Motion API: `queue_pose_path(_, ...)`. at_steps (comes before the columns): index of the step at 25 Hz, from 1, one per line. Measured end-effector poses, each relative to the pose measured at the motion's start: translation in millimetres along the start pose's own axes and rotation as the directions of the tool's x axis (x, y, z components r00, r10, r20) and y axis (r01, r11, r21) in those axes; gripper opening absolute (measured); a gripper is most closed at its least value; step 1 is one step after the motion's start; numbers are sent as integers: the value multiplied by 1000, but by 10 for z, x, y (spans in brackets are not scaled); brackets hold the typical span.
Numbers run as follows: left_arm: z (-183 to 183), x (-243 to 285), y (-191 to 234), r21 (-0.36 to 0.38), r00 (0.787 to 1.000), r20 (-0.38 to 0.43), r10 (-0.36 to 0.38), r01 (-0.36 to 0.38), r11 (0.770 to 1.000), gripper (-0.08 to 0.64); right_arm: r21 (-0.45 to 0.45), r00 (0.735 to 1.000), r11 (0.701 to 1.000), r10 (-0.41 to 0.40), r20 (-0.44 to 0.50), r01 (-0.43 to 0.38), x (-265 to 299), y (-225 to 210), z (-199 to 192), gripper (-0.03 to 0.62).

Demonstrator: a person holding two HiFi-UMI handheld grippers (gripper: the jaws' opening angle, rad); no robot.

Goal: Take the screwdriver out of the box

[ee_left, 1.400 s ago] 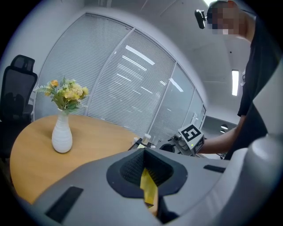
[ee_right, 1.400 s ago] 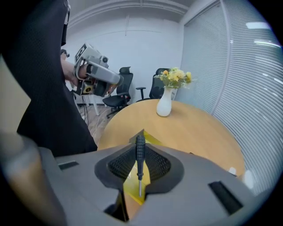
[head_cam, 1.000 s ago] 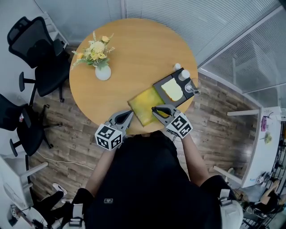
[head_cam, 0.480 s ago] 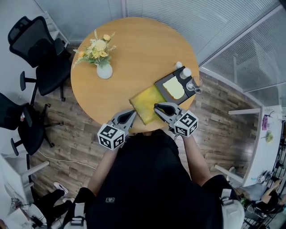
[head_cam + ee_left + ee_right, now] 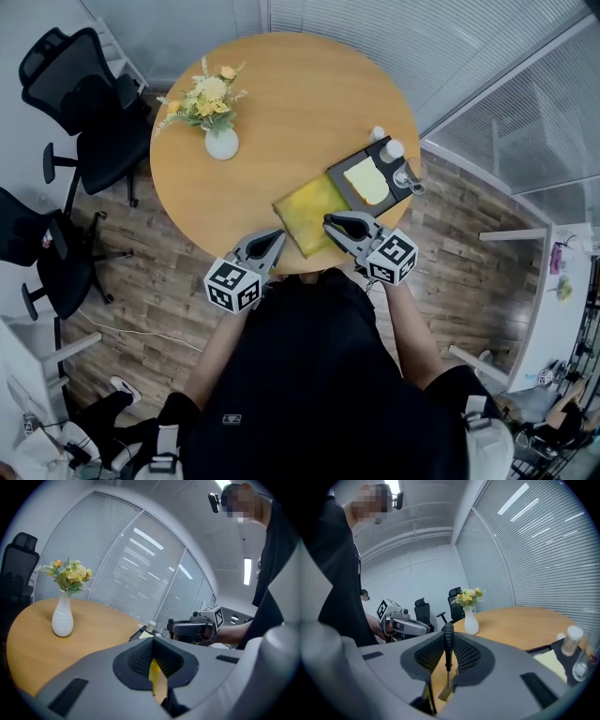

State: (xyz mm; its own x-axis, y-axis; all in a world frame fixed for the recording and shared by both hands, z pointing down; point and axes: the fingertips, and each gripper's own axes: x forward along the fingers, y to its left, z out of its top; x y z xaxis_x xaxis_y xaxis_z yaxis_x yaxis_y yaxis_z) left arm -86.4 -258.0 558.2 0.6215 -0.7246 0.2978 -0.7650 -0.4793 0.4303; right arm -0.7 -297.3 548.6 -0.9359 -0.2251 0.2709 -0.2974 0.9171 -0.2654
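In the right gripper view a small black screwdriver [image 5: 448,641] stands upright between the jaws, handle up and thin shaft pointing down. My right gripper [image 5: 448,659] is shut on it. Seen from the head, that gripper [image 5: 329,222] hovers over the near edge of the yellow box [image 5: 309,210], which lies flat beside a black tray [image 5: 343,173] with a pale yellow pad. The screwdriver is too small to make out in the head view. My left gripper [image 5: 274,240] hangs at the table's near edge, left of the box. Its jaws [image 5: 152,660] are shut with nothing in them.
The round wooden table [image 5: 281,103] carries a white vase of yellow flowers [image 5: 222,142] at the far left. Two small white-capped bottles [image 5: 388,150] and a glass [image 5: 410,178] sit by the tray. Black office chairs [image 5: 89,103] stand left of the table.
The right gripper has shifted slightly to the right, staying over the yellow box's near edge. The left gripper has barely moved.
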Motion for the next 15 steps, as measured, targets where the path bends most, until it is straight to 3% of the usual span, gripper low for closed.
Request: queue_pose_path(15,-20,30,-65,5,1000,-3,22,-22,1000,6,19,1000,1000,-11,12,11,-56,-108,-80,60)
